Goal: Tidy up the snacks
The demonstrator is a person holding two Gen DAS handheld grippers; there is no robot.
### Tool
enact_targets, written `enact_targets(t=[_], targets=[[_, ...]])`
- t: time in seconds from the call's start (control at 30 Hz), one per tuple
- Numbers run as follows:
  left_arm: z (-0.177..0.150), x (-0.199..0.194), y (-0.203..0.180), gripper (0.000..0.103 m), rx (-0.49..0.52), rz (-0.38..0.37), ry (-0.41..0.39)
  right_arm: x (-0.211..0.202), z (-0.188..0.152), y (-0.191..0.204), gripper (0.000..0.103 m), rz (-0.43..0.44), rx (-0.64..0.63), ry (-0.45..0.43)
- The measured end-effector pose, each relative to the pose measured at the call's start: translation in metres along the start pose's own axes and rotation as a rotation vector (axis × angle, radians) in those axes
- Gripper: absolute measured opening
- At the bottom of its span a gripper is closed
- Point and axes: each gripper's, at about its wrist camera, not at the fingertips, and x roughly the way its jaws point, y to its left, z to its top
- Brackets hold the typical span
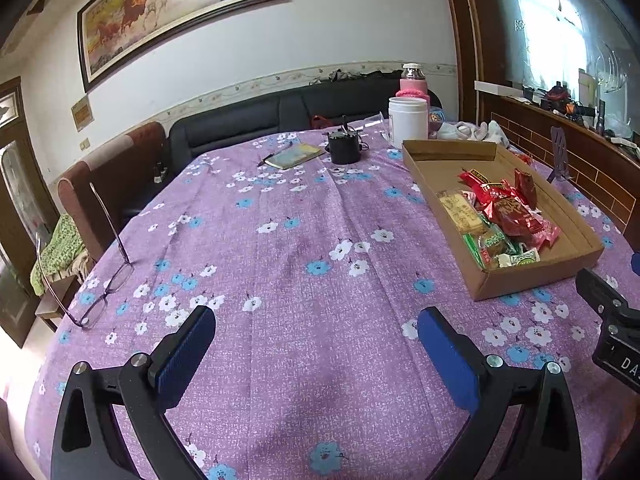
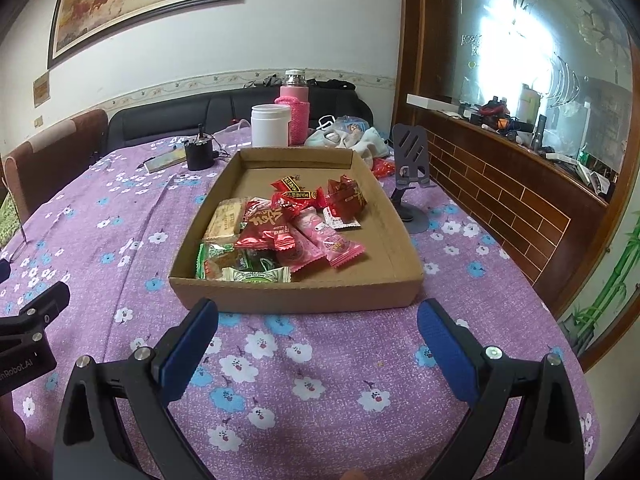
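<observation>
A shallow cardboard tray (image 2: 296, 300) stands on the purple flowered tablecloth and holds a pile of wrapped snacks (image 2: 280, 236): red, pink, green and beige packets. In the left wrist view the tray (image 1: 516, 284) is at the right with the snacks (image 1: 500, 220) inside. My right gripper (image 2: 318, 344) is open and empty, just in front of the tray's near wall. My left gripper (image 1: 316, 344) is open and empty over bare cloth, left of the tray. The right gripper's body shows at the left wrist view's right edge (image 1: 616, 320).
Glasses (image 1: 100, 280) lie at the table's left edge. At the far end stand a black cup (image 1: 344, 146), a notebook with a pen (image 1: 294, 156), a white jar (image 2: 270, 124) and a pink bottle (image 2: 294, 108). A phone stand (image 2: 412, 184) is right of the tray.
</observation>
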Motion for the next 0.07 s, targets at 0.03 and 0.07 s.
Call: enact_targets(t=[0.03, 0.07], targets=[[-0.0001, 0.0006, -0.0001, 0.102, 0.000, -0.002, 0.003, 0.0002, -0.0002, 0.0002, 0.099, 0.001, 0.001, 0.000], [-0.0001, 0.0017, -0.0001, 0.102, 0.000, -0.004, 0.009, 0.0006, -0.0001, 0.0002, 0.099, 0.002, 0.001, 0.000]])
